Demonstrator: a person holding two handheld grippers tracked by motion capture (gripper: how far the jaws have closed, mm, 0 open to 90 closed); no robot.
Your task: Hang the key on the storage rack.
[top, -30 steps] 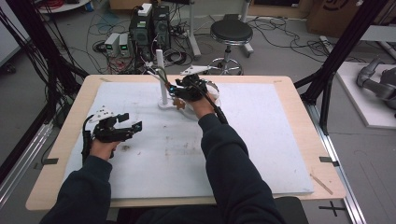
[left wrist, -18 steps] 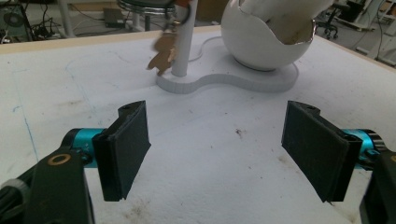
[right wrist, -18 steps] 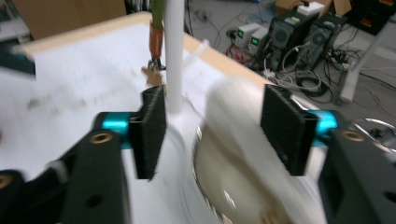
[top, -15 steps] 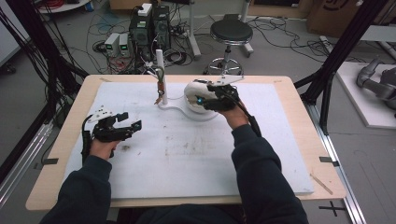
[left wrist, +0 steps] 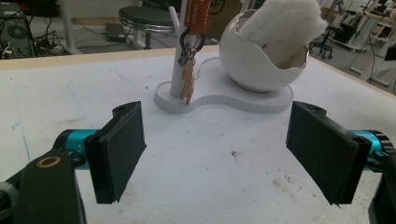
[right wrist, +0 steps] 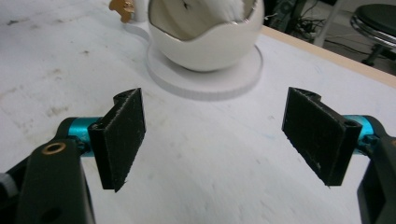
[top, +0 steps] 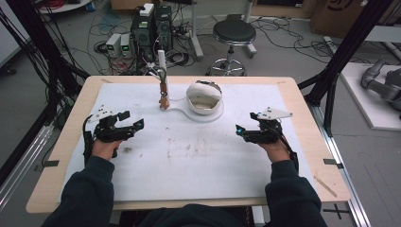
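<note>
A white stand (top: 179, 112) lies at the back middle of the mat. Its thin post (top: 161, 61) carries a keychain (top: 163, 97) with an orange tag and a small wooden figure (left wrist: 188, 84). On the stand's round end rests a white egg-shaped bowl (top: 204, 97) holding a fluffy white pad (left wrist: 287, 28). My left gripper (top: 132, 119) rests at the left of the mat, open and empty (left wrist: 222, 154). My right gripper (top: 247, 123) hovers at the right, its jaws just opened wide with nothing between them (right wrist: 219, 140). Ahead of it is the bowl (right wrist: 205, 42).
A white mat (top: 198, 161) covers the wooden table (top: 71, 142). Black frame posts (top: 331, 80) stand at both sides. Behind the table are a stool (top: 234, 33), computer boxes (top: 151, 28) and floor cables.
My right hand has drawn back from the post and bowl to the right side of the mat, and its jaws have opened. The left hand has not moved.
</note>
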